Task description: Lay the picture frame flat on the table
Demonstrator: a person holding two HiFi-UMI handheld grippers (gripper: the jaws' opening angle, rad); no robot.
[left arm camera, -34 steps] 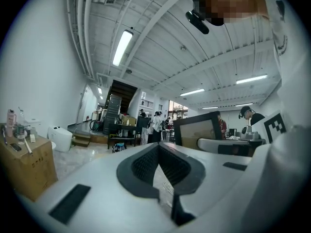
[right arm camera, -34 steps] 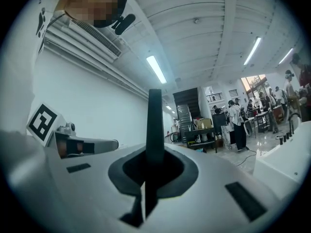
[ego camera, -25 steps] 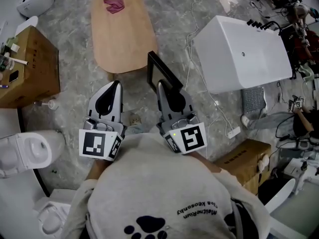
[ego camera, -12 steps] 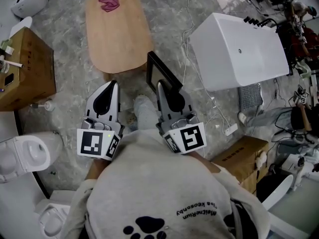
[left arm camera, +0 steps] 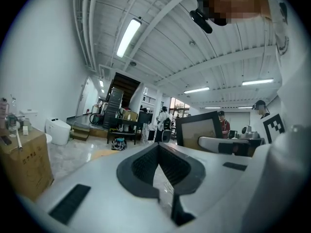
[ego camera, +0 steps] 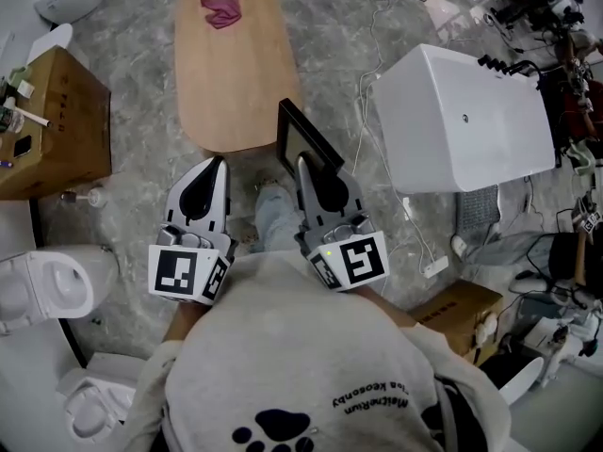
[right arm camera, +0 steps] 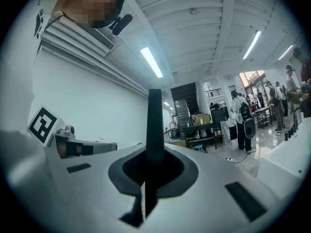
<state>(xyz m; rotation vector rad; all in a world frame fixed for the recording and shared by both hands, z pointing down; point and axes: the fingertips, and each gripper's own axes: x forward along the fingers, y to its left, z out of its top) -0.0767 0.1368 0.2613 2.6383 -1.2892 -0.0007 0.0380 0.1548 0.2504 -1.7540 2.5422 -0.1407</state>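
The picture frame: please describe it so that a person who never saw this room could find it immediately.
In the head view, look just below the near end of the oval wooden table, left of the big white box. There the right gripper is shut on the picture frame, held upright. It is the only thin rectangle with a black border.

The head view looks steeply down over the person's shoulders onto the bench (ego camera: 231, 64) and picture frame (ego camera: 294, 135), while each gripper view sits close behind its own jaws facing level across the room, the left sharing that frame.
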